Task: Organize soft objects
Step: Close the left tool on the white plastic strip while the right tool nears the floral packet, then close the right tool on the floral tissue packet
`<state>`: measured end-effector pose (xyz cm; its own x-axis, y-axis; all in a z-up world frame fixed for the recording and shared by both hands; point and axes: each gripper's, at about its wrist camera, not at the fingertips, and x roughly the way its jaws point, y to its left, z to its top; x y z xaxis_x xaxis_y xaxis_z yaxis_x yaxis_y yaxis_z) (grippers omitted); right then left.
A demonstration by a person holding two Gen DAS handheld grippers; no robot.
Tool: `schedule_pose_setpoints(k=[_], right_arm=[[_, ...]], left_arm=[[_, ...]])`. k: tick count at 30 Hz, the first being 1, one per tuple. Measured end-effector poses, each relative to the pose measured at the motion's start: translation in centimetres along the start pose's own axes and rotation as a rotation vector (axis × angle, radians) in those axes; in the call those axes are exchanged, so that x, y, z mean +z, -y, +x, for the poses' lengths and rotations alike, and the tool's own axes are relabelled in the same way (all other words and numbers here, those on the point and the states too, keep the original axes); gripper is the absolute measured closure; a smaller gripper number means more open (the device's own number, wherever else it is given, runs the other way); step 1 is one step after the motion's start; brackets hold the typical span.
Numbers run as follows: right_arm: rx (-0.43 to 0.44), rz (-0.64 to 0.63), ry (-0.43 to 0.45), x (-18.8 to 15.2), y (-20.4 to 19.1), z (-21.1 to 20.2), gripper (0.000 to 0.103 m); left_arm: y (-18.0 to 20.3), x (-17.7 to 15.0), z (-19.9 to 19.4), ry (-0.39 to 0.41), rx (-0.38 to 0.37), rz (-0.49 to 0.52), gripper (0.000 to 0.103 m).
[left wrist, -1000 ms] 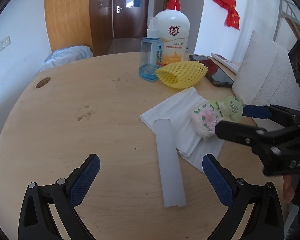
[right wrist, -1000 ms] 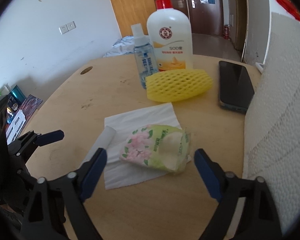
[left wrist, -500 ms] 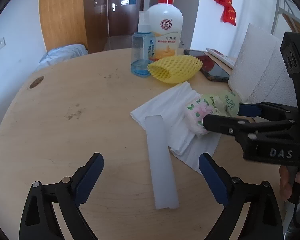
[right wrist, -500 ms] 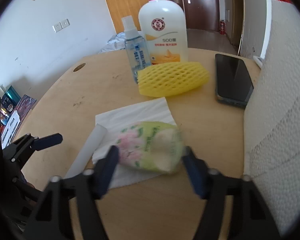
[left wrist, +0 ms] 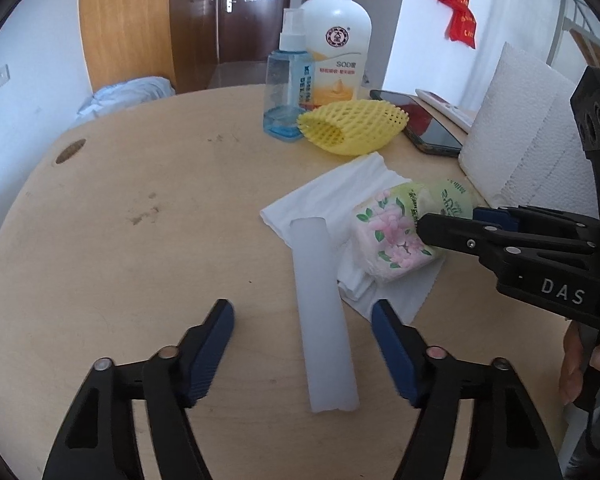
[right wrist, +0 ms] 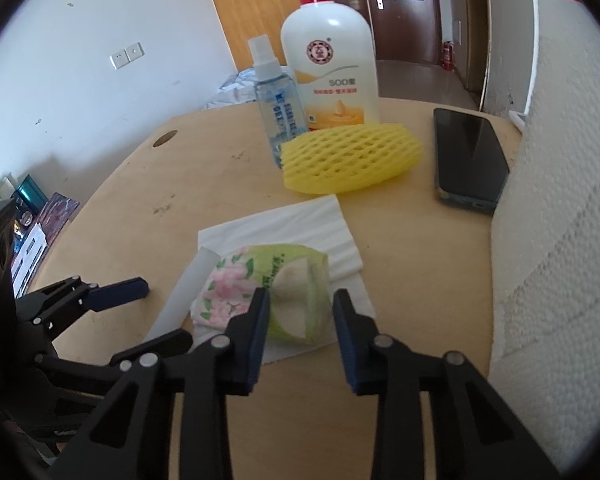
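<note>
Right gripper [right wrist: 298, 312]: jaws closing, narrower than a second ago, both blue pads now pinching the near end of the green-and-pink floral plastic tissue pack [right wrist: 260, 288], which bulges between them. Left gripper [left wrist: 302, 346]: jaws also closing from wide open, straddling the translucent white foam tube [left wrist: 324, 312] but pads not yet on it. Pack lies on the unfolded white paper napkin [right wrist: 300, 224], tube just beside it, on the round light wooden table [left wrist: 140, 208]. Yellow foam fruit net [right wrist: 348, 160] sits farther back. Judged: both pickups starting; nothing sorted yet.
</note>
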<state>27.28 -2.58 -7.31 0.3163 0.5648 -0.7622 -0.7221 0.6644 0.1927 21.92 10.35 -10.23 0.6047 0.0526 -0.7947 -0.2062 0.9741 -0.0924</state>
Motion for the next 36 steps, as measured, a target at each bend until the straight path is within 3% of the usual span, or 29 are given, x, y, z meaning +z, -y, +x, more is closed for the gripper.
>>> schedule_pose_setpoints(k=[11,15,17,24,30,32,34,36], right_arm=[[0.005,0.002,0.020,0.0,0.0,-0.3,0.069],[0.004,0.003,0.016,-0.1,-0.2,-0.2,0.069],[0.020,0.013,0.024,-0.1,-0.1,-0.5,0.078],[0.050,0.001,0.074,0.0,-0.6,-2.1,0.081],[0.024,0.007,0.044,0.0,-0.8,-1.5,0.080],[-0.013,-0.002,0.028,0.1,-0.9,-1.0,0.062],[-0.002,-0.006,0.009,0.2,-1.1,-0.4,0.052],[-0.005,-0.009,-0.003,0.2,-1.3,0.0,0.049]], left_arm=[[0.8,-0.3,-0.3,-0.003,-0.021,0.046,0.082],[0.4,-0.2,-0.7,0.008,-0.040,0.026,0.090],[0.4,-0.3,-1.0,0.016,-0.050,0.025,0.092],[-0.1,-0.4,-2.6,0.059,-0.062,0.008,0.092],[-0.9,-0.9,-3.3,0.069,-0.050,-0.002,0.092],[-1.2,-1.1,-3.5,0.072,-0.052,-0.006,0.092],[-1.3,-1.1,-3.7,0.078,-0.054,-0.002,0.092],[-1.5,-1.1,-3.7,0.080,-0.056,-0.007,0.092]])
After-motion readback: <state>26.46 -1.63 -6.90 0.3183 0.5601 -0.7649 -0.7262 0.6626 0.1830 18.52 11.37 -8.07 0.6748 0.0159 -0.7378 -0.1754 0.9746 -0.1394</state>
